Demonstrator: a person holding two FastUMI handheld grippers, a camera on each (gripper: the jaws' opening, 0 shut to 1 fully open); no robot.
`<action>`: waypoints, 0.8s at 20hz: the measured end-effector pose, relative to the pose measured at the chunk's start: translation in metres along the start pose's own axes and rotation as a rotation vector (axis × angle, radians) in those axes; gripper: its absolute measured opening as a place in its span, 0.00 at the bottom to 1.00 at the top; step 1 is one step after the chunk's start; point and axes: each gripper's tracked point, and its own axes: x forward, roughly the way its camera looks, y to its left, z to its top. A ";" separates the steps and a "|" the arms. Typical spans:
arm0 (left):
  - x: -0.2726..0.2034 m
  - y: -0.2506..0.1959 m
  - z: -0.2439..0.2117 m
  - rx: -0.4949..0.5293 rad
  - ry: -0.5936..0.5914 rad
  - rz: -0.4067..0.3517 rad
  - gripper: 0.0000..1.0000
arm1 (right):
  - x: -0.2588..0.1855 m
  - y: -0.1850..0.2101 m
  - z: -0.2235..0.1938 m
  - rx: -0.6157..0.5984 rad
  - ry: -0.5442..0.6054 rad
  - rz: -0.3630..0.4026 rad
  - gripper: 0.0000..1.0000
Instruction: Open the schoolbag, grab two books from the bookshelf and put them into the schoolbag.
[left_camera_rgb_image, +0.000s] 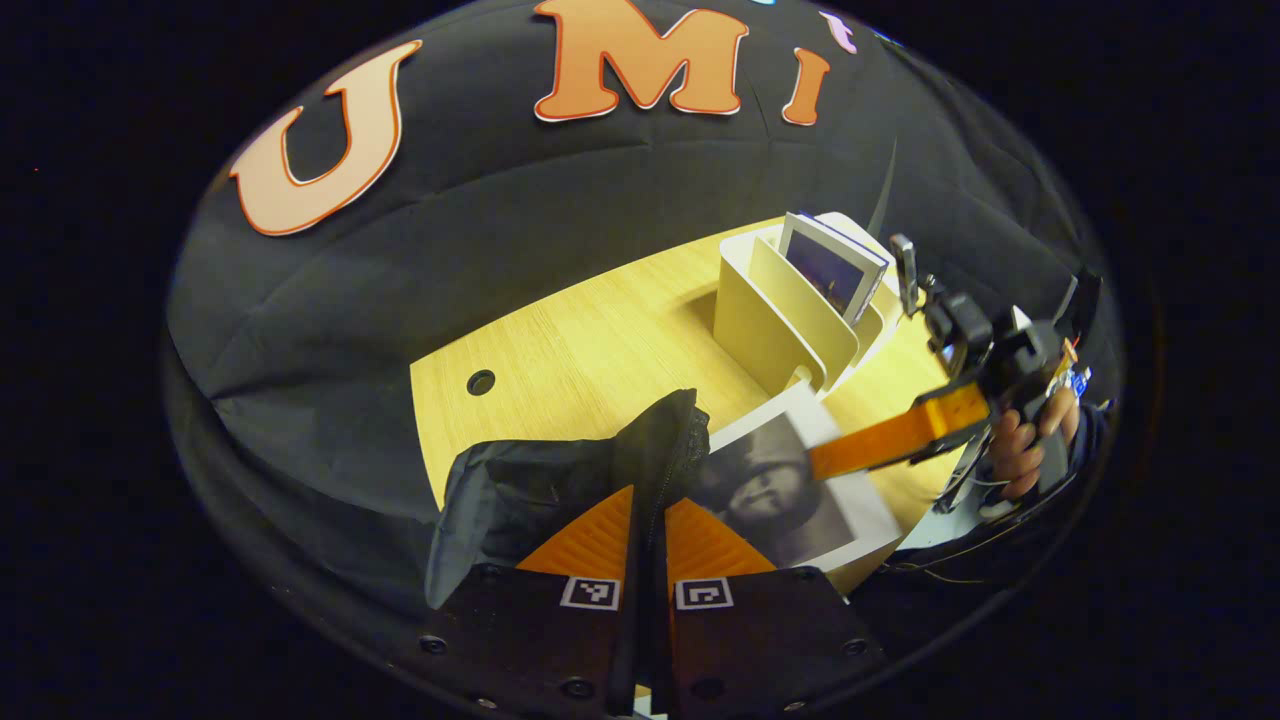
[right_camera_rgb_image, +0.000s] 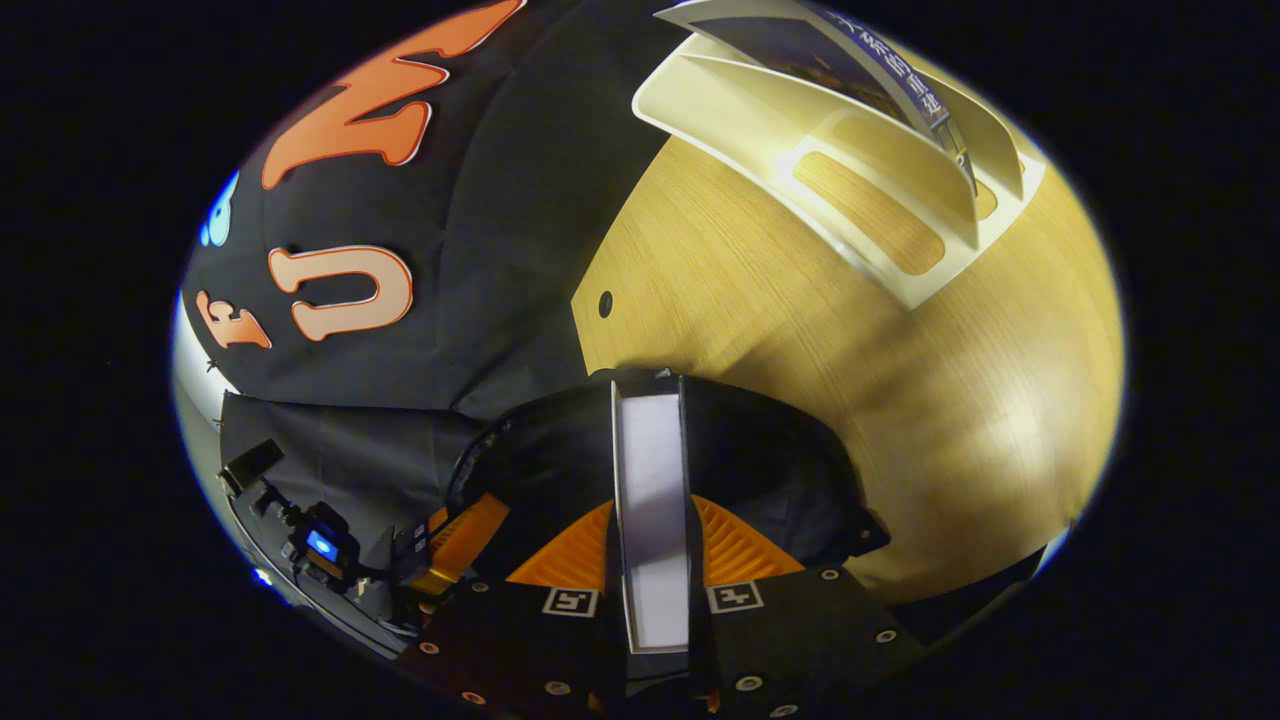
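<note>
The light wooden table (left_camera_rgb_image: 560, 350) is the biggest thing; the left gripper view shows it from the near side, and the right gripper view (right_camera_rgb_image: 800, 330) shows it from high up. On it lies the floppy black schoolbag (left_camera_rgb_image: 530, 490); the left gripper (left_camera_rgb_image: 648, 540) is pinching the bag's zipper edge between its two orange fingers, pressed together on the cloth. The right gripper view looks down on the bag's dark opening (right_camera_rgb_image: 770, 450). Behind the bag stands the cream plastic bookshelf (left_camera_rgb_image: 775, 320) with one dark-covered book (left_camera_rgb_image: 832, 268) leaning in it; that view shows its slots from above (right_camera_rgb_image: 870, 190). The right gripper (right_camera_rgb_image: 652, 560) is clamped on the white-edged book (right_camera_rgb_image: 652, 470), edge up, right over the bag. The left gripper view shows this book's grey picture cover (left_camera_rgb_image: 775, 490), just beside the bag, with the right gripper (left_camera_rgb_image: 880, 440) and a hand (left_camera_rgb_image: 1020, 445) behind it.
</note>
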 end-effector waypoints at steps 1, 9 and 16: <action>0.001 -0.003 -0.001 -0.004 0.005 -0.012 0.06 | 0.010 0.001 -0.005 -0.015 -0.008 0.011 0.25; 0.003 -0.018 -0.002 0.019 0.002 0.000 0.06 | 0.075 0.002 -0.023 -0.043 -0.087 0.060 0.25; 0.009 -0.023 -0.006 -0.008 0.042 0.022 0.06 | 0.100 -0.043 -0.074 -0.125 0.125 -0.092 0.45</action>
